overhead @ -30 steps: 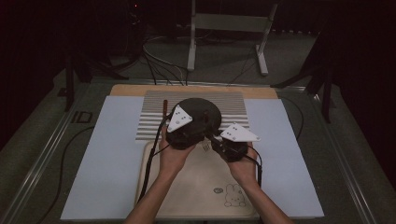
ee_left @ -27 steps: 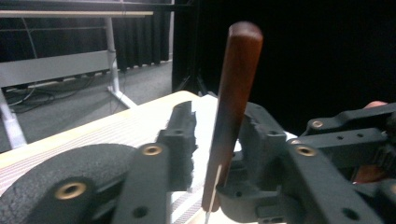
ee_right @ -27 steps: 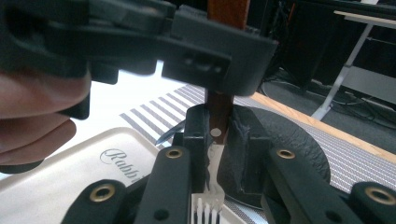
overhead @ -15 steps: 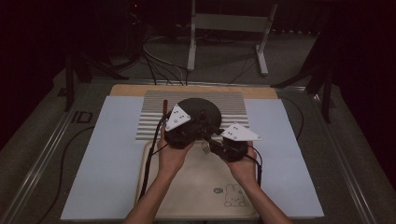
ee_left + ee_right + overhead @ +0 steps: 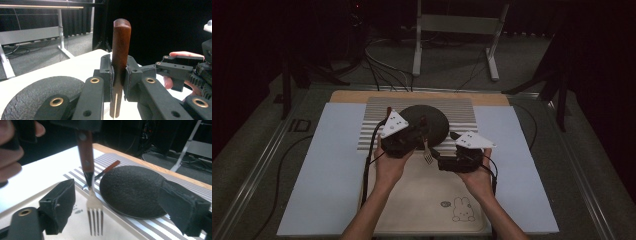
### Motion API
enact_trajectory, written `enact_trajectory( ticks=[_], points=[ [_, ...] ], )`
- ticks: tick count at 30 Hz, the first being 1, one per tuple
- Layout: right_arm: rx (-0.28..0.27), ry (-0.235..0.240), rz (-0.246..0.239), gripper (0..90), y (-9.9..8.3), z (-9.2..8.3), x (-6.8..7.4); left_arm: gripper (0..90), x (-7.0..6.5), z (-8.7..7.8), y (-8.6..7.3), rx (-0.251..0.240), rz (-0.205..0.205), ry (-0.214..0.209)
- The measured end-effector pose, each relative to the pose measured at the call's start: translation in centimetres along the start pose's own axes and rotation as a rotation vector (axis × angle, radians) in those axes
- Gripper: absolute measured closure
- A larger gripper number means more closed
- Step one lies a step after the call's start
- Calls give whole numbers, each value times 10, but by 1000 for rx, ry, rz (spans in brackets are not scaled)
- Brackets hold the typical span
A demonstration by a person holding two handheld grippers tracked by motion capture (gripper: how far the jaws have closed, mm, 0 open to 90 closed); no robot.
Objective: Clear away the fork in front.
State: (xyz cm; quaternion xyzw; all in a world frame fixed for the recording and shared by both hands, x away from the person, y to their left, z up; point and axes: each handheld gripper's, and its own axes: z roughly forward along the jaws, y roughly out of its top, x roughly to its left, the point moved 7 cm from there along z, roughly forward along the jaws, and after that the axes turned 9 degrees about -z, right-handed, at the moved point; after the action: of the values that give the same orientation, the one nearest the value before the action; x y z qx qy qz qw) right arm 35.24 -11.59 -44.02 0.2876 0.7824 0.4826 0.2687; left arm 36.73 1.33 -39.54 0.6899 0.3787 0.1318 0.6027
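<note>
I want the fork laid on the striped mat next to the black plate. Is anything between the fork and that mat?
Nothing visible blocks it. The left gripper holds the fork by its wooden handle, tines down, above the tray's edge. The black plate and a second wooden-handled utensil already lie on the striped mat.

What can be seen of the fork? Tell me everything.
The fork has a reddish-brown wooden handle, dark collar and four silver metal tines. It hangs upright, tines down, above the beige tray, near the black plate. The left gripper is shut on its handle. The right gripper has just opened; its pads flank the tines without touching.
</note>
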Motion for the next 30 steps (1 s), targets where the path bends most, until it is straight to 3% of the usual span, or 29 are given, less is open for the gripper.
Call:
enact_trajectory(
  ticks=[15, 30],
  points=[
    [12, -59, 25, 118, -15, -18, -20, 806, 17, -23, 10, 9, -36, 1],
    [16, -126, 61, 117, -30, -38, -45, 806, 36, -47, 10, 45, -70, 6]
  ],
)
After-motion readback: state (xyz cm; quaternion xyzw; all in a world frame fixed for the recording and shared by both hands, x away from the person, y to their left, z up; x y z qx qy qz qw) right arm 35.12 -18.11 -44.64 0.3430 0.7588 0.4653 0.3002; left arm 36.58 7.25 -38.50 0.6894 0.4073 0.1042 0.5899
